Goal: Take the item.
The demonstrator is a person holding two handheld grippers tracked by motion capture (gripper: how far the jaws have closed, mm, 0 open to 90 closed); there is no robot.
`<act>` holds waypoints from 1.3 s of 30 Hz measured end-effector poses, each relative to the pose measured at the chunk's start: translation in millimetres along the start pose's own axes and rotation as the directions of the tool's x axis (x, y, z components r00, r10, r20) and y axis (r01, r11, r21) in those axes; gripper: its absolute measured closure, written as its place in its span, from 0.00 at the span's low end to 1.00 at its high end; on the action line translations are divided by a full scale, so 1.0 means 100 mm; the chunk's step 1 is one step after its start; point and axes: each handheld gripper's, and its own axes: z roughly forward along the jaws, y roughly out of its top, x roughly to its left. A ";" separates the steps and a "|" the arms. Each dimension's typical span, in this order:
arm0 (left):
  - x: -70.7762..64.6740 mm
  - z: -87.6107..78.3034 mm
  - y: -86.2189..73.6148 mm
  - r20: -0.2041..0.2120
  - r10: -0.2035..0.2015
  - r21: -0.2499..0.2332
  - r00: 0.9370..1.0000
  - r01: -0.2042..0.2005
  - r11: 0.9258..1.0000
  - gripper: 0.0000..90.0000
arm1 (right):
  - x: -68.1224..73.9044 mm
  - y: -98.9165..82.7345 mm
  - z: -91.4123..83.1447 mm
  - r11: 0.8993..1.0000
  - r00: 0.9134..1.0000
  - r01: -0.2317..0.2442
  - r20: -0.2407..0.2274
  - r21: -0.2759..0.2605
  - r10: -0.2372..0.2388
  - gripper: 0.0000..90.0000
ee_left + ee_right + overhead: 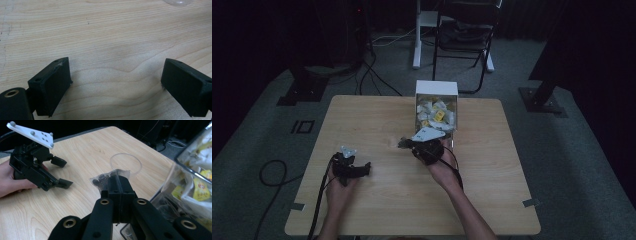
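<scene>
A: Right gripper (119,185): jaws pressed together on the edge of a small clear sachet (105,180). The sachet is a thin, crinkled plastic film with dark, lumpy pieces inside; it sticks out past the jaw tips, lifted just off the bench (377,195).

B: And the containers near it?

A: Just beyond the sachet, in the right gripper view, stands a clear round cup (126,163). Its rim is a thin transparent ring; nothing can be made out inside it. At that view's right edge is a clear bin (175,182) with glossy walls, packed with white and yellow sachets. In the high view the same bin (453,102) has a white top, sits at the far edge of the bench, and the right gripper (408,143) is directly in front of it, with the grey three-cornered plate on top.

B: Left gripper?

A: Left gripper (115,82): jaws standing wide apart, nothing between them, only bare bench under them. The jaws are matte black blocks with scuffed edges. In the high view the left gripper (366,168) lies low over the near left part of the bench, well apart from the sachet.

B: Bench surface?

A: Pale wood-grain laminate, smooth, rectangular with rounded corners. Grey carpet around it.
</scene>
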 end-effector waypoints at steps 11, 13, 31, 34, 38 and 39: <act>0.00 0.00 0.00 0.000 0.000 0.001 1.000 0.000 1.000 0.11 | 0.03 0.10 0.06 1.000 1.000 0.004 -0.005 -0.003 -0.004 1.00; 0.00 0.00 0.00 0.000 0.000 0.000 1.000 0.000 1.000 0.11 | 0.04 0.13 0.08 1.000 1.000 0.005 -0.006 -0.007 -0.005 1.00; 0.00 0.00 0.00 -0.001 0.001 0.000 1.000 -0.001 1.000 0.11 | 0.02 0.34 0.14 0.999 1.000 -0.013 -0.024 -0.034 0.012 1.00; 0.00 0.00 0.00 -0.001 0.003 0.001 1.000 -0.003 1.000 0.11 | 0.02 0.38 0.14 0.999 1.000 -0.013 -0.021 -0.035 0.012 1.00; 0.00 0.00 0.00 0.000 0.002 0.002 1.000 -0.002 1.000 0.11 | 0.02 0.43 0.15 0.999 1.000 -0.014 -0.017 -0.036 0.013 1.00; 0.00 0.00 0.00 0.000 0.002 0.003 1.000 -0.002 1.000 0.11 | 0.01 0.44 0.15 0.999 1.000 -0.012 -0.017 -0.037 0.012 1.00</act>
